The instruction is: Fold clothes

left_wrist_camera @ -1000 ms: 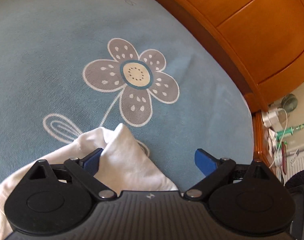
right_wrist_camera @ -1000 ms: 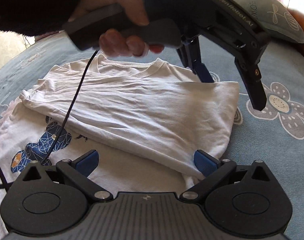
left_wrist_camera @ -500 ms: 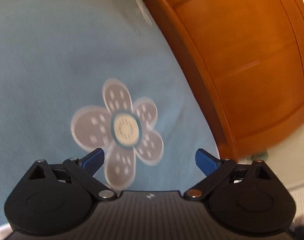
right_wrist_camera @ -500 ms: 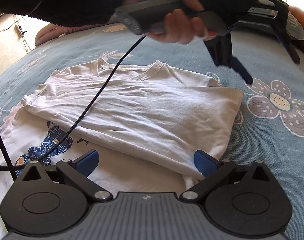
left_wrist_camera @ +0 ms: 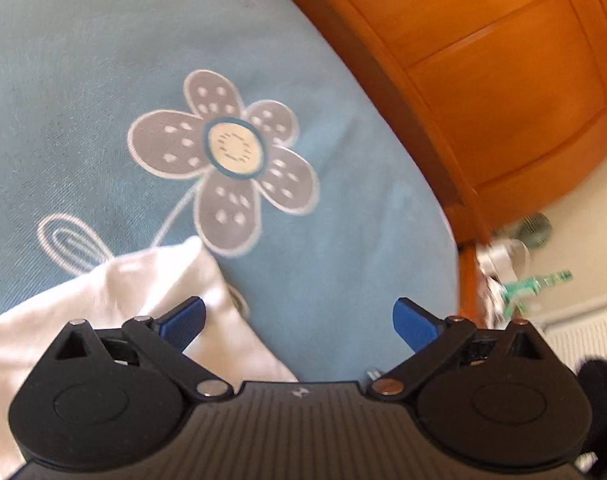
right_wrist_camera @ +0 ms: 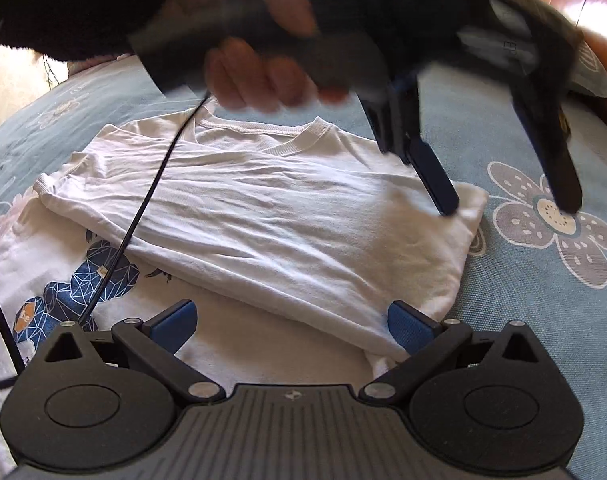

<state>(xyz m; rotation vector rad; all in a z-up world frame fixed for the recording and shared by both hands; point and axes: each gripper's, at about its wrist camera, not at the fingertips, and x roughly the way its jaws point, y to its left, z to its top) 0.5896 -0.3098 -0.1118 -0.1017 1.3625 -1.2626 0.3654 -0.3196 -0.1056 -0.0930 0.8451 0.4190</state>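
the white t-shirt (right_wrist_camera: pixel 263 216) lies half-folded on the blue floral bedspread (right_wrist_camera: pixel 543 320). it looks light, limp and creased, best pinched at a corner or hem. left gripper (right_wrist_camera: pixel 511 208) and right gripper (right_wrist_camera: pixel 291 328) both hover spread, empty.

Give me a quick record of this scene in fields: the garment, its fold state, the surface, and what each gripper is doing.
garment: white T-shirt with a blue geometric print
fold state: one side folded over the body; print partly covered
surface: blue bedspread with grey flower pattern
left gripper: open, empty, above the shirt's far corner, one finger over the shirt, the other over a flower
right gripper: open, empty, at the near edge of the shirt
left hand: holding the left gripper's handle
background: wooden headboard
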